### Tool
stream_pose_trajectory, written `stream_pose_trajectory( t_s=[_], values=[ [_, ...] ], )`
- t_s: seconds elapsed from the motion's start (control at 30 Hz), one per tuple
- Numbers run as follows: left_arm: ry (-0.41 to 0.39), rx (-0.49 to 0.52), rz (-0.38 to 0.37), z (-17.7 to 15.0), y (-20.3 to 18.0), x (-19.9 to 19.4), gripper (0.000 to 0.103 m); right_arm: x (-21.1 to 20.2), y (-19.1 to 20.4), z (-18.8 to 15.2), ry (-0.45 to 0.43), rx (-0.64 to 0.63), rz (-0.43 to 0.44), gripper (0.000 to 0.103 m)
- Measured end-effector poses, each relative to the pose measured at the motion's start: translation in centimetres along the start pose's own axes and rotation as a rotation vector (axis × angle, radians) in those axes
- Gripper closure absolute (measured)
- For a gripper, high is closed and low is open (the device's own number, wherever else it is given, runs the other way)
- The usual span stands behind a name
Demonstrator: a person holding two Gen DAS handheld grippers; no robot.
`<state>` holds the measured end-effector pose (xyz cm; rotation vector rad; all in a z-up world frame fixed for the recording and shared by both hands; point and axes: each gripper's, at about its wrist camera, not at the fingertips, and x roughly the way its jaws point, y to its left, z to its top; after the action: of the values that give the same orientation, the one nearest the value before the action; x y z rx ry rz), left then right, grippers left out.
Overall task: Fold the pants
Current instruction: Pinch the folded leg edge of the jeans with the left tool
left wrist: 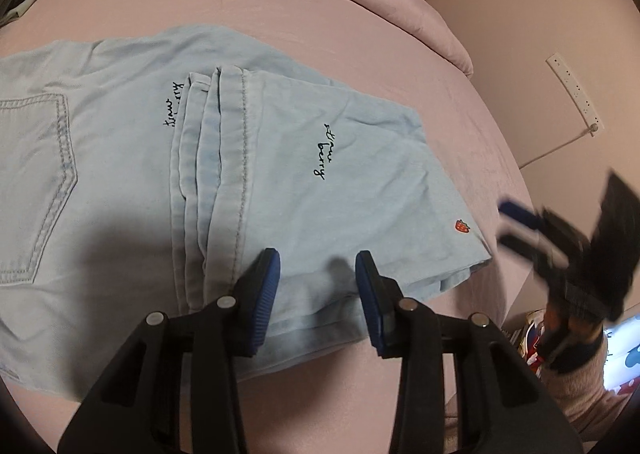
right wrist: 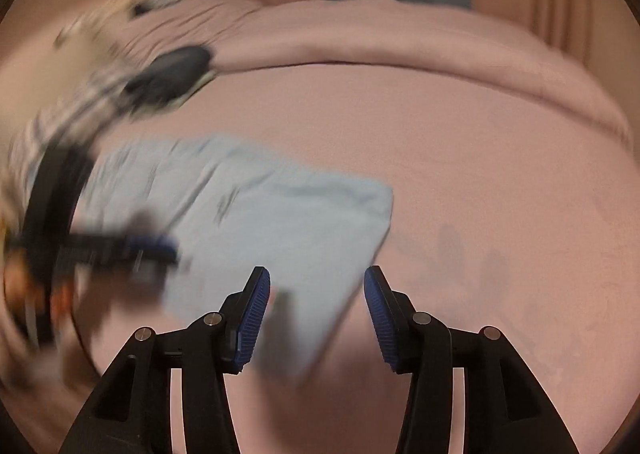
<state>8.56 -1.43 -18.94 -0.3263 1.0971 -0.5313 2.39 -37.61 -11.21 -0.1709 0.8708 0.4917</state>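
Light blue denim pants (left wrist: pixel 280 173) lie on a pink bed, the legs folded back over the seat, hems near the back pocket. Black "strawberry" script and a small red strawberry patch (left wrist: pixel 463 226) show. My left gripper (left wrist: pixel 318 266) is open and empty, just above the near edge of the folded legs. My right gripper (right wrist: pixel 316 286) is open and empty, hovering over the near corner of the pants (right wrist: pixel 280 221); that view is blurred by motion. The right gripper also shows blurred in the left wrist view (left wrist: pixel 516 225), off the pants' right corner. The left gripper shows blurred in the right wrist view (right wrist: pixel 152 250).
The pink bedsheet (left wrist: pixel 360 394) spreads all around, with a rolled pink duvet (right wrist: pixel 400 41) at the far side. A dark item (right wrist: pixel 172 73) lies on the bed far left. A power strip (left wrist: pixel 574 89) hangs on the wall. Colourful clutter (left wrist: pixel 528 334) sits beyond the bed edge.
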Motion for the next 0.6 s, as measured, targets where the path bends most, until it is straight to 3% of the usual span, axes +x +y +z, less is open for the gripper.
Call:
stream_pose_trajectory(
  t_s=[0.1, 0.2, 0.3, 0.4, 0.47, 0.6],
  values=[
    [0.001, -0.01, -0.002, 0.1, 0.0, -0.4, 0.064, 0.3, 2.1, -1.1, 0.0, -0.084, -0.082, 0.053],
    [-0.002, -0.028, -0.005, 0.4, 0.0, -0.2, 0.064, 2.3, 2.7, -0.6, 0.03, -0.058, -0.04, 0.053],
    [-0.002, -0.055, -0.015, 0.3, 0.2, -0.2, 0.064, 2.7, 3.6, -0.9, 0.018, -0.083, -0.076, 0.053],
    [-0.005, -0.056, -0.015, 0.2, 0.3, -0.3, 0.066, 3.3, 2.5, -0.9, 0.014, -0.009, -0.135, 0.057],
    [-0.007, -0.054, -0.003, 0.2, 0.3, -0.3, 0.071, 3.6, 1.2, -1.1, 0.015, 0.122, -0.11, 0.064],
    [-0.006, -0.064, 0.018, 0.1, 1.0, -0.6, 0.092, 3.5, 0.9, -2.3, 0.057, 0.241, -0.215, 0.068]
  ],
)
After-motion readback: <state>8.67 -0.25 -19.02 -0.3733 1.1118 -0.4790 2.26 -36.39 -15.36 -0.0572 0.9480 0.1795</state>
